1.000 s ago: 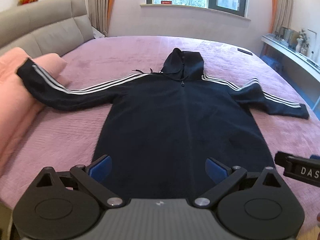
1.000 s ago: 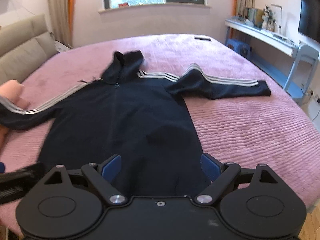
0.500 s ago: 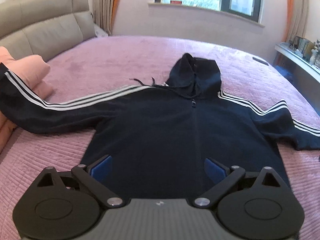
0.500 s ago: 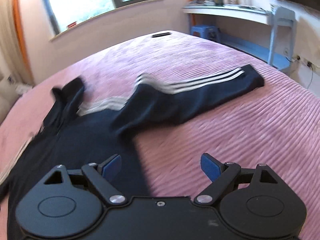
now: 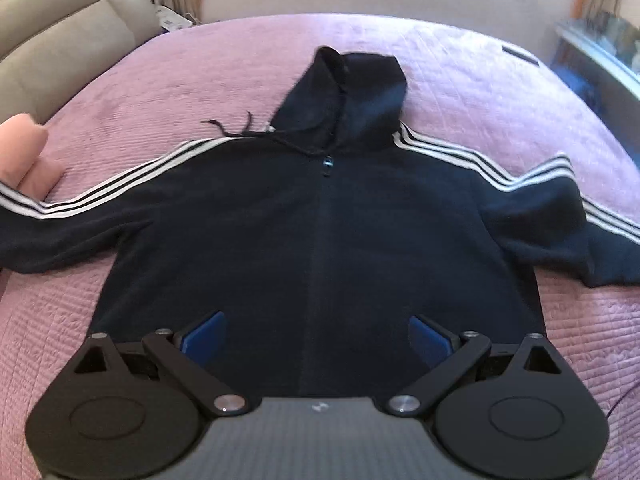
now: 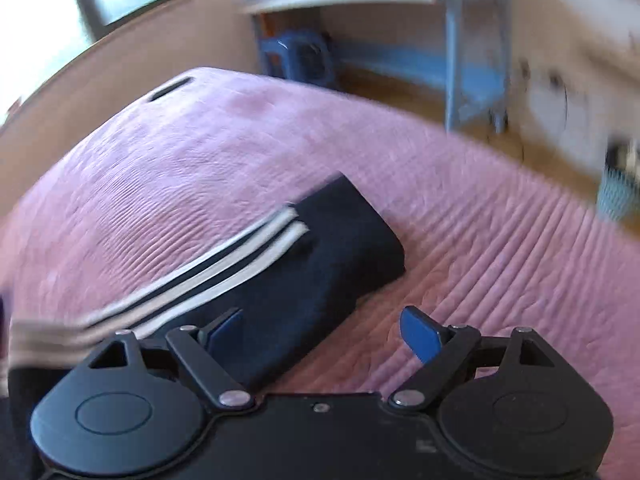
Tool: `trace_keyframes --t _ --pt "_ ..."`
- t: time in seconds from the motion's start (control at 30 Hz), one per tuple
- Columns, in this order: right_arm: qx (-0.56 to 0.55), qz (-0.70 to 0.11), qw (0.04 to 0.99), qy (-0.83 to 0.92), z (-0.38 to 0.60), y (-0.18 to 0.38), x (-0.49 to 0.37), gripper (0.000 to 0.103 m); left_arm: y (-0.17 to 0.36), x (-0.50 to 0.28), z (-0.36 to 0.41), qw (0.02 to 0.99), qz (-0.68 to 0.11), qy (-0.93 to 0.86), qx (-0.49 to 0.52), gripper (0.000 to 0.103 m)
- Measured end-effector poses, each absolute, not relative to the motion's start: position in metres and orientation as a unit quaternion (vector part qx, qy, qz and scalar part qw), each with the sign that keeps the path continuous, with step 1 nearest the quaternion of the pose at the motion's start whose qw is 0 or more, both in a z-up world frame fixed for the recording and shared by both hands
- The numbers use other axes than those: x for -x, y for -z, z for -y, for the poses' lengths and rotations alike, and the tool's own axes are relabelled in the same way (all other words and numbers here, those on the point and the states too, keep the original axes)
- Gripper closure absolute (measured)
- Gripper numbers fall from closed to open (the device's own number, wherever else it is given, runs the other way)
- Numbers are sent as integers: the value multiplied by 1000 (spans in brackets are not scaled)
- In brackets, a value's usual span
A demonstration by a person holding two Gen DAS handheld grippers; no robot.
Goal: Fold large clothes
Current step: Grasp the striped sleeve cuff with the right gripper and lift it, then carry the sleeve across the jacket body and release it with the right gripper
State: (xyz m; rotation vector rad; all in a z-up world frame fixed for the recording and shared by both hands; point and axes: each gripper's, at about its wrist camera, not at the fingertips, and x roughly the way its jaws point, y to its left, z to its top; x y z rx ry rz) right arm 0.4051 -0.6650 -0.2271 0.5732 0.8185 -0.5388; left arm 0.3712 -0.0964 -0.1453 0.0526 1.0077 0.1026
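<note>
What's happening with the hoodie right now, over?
Left gripper open, over the hem. Right gripper open, at the right sleeve cuff. Hoodie flat on the bed, unfolded. Nothing in the way.

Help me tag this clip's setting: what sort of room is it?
Most likely a home bedroom: a wide bed under a pink quilted bedspread, a padded grey headboard, and a blue desk along the wall.

I see a dark navy zip-front hoodie with white sleeve stripes [image 5: 320, 232] lying flat, front up, on my pink quilted bedspread, hood away, both sleeves spread out sideways.
</note>
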Motion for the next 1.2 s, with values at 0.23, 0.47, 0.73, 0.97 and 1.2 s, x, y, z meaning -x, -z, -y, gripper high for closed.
trace_keyframes --t 0.23,0.47,0.73,0.97,1.2 --pt "-347 -369 822 260 686 252 -422 2 154 -404 113 863 -501 -63 -15 4" --pt "-348 -353 830 256 679 253 -433 80 155 -414 97 860 -503 -87 -10 5" --pt "-170 -261 883 352 611 155 -405 81 148 -413 34 865 -490 -110 6 6" --pt "-99 -256 917 288 480 112 -422 81 136 -407 -51 866 -486 -118 25 6" --pt "-70 -232 959 145 261 71 -430 81 120 -412 -146 866 -476 -146 40 6"
